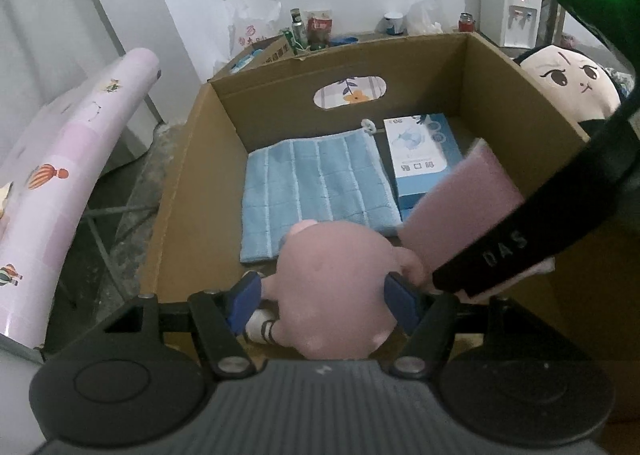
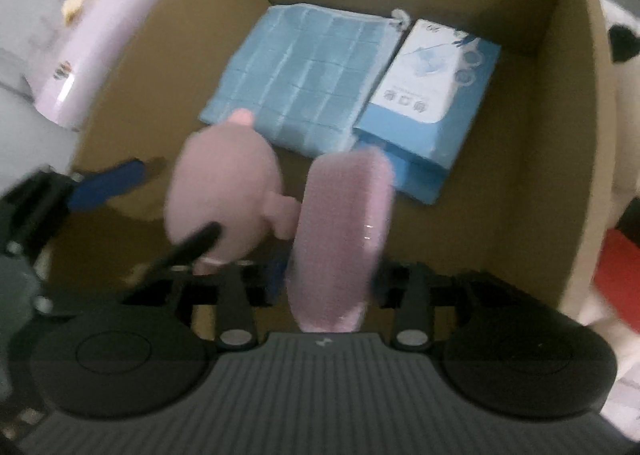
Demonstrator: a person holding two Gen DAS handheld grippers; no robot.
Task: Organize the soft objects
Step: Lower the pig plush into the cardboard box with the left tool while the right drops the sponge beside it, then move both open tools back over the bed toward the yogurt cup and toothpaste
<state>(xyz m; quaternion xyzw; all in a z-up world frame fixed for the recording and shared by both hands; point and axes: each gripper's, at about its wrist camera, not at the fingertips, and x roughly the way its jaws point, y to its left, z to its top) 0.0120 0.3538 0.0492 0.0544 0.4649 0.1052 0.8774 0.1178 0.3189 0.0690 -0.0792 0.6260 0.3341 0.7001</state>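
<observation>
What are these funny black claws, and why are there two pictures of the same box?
A person holds a grabbing tool in each hand, and a camera on each looks along its two fingers. One picture is from the left gripper, which squeezes a pink plush toy. The other is from the right gripper, with a pink sponge between its fingers; blur hides whether it squeezes. Below is a cardboard box holding a blue towel and a blue packet.

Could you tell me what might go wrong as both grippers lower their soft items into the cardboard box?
1. The pink plush and the pink sponge hang close together, so the left gripper and right gripper could collide.
2. The sponge may land tilted on the blue packet rather than flat.
3. The plush could rumple the blue towel beneath it.
</observation>
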